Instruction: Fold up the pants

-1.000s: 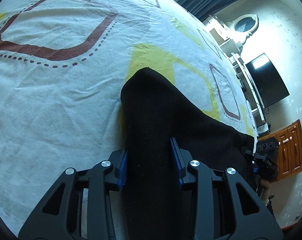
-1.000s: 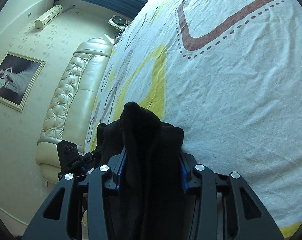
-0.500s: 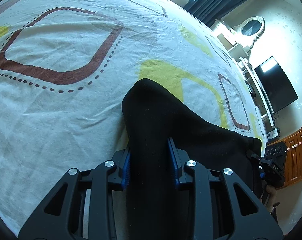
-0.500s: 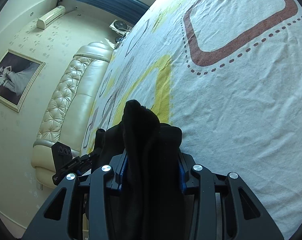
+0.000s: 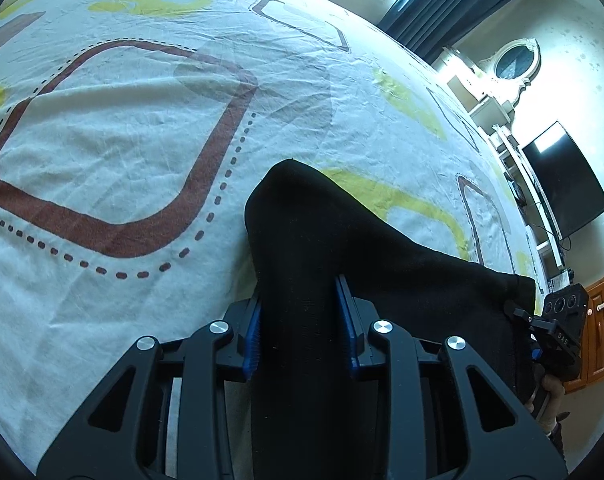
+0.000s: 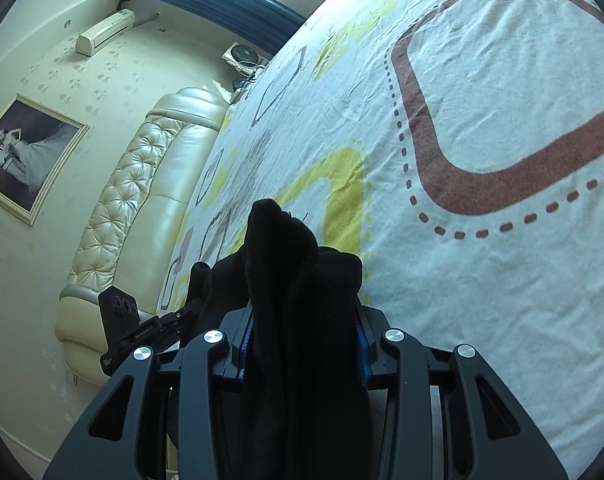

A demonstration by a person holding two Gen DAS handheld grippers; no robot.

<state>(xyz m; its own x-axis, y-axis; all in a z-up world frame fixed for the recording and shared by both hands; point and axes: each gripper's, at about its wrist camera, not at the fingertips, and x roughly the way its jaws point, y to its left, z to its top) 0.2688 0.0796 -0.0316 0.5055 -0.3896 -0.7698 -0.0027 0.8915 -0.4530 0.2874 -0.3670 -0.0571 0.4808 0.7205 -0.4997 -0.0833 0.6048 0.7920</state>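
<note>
White bedding printed with brown rounded squares, dotted outlines and yellow patches covers the bed (image 5: 133,128), with a padded cream headboard (image 6: 141,208) and a framed picture (image 6: 25,156) along one wall and a dark television (image 5: 562,184) on the other side. Black pants (image 5: 302,248) hang lifted over the bed, stretched between the two tools: the left gripper (image 5: 300,330) has its blue-padded fingers (image 5: 251,334) clamped on one bunched end, and the right gripper (image 6: 304,340) has its fingers closed on the other bunched end.
</note>
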